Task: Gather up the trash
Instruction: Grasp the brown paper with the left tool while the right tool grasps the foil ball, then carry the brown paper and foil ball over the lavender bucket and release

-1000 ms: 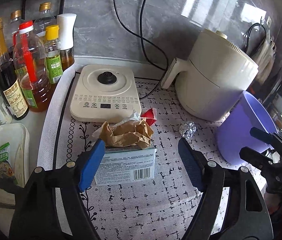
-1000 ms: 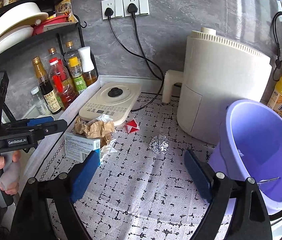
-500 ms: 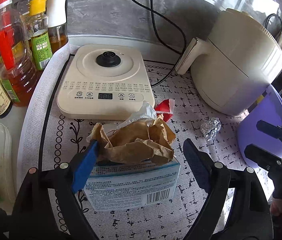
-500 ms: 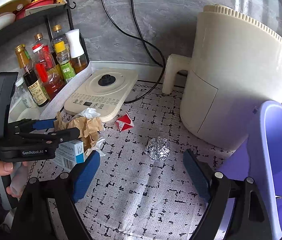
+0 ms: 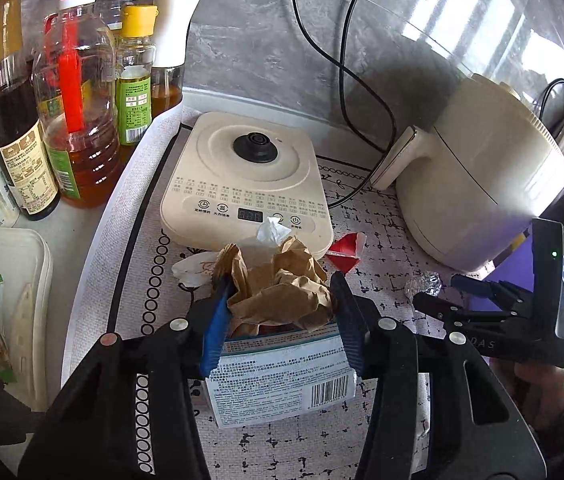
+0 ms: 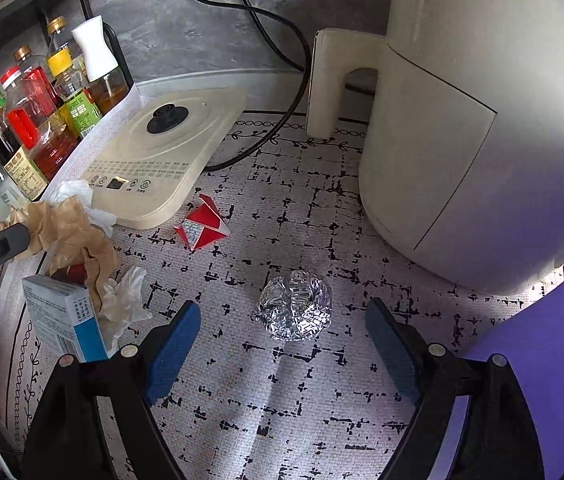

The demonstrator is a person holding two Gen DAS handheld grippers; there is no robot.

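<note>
Crumpled brown paper (image 5: 282, 296) (image 6: 65, 232) lies on a blue-and-white box (image 5: 282, 376) (image 6: 57, 316). My left gripper (image 5: 282, 316) is closing around the paper, and both blue pads touch its sides. A foil ball (image 6: 294, 306) (image 5: 424, 284) sits on the patterned mat. My right gripper (image 6: 282, 306) (image 5: 442, 292) is wide open, one finger on each side of the ball, not touching it. A red carton scrap (image 6: 201, 228) (image 5: 344, 254) and white tissue (image 6: 121, 300) lie nearby. The purple bin (image 6: 542, 360) (image 5: 516, 254) stands at the right.
A cream cooker base (image 5: 249, 184) stands just behind the paper, and a large cream air fryer (image 6: 462, 140) with black cords stands behind the foil. Oil and sauce bottles (image 5: 77, 120) crowd the left. A white lidded container (image 5: 5, 280) lies at the near left.
My left gripper has moved forward and down over the box, and its jaws have narrowed onto the brown paper. My right gripper has come down so that the foil ball sits between its fingers.
</note>
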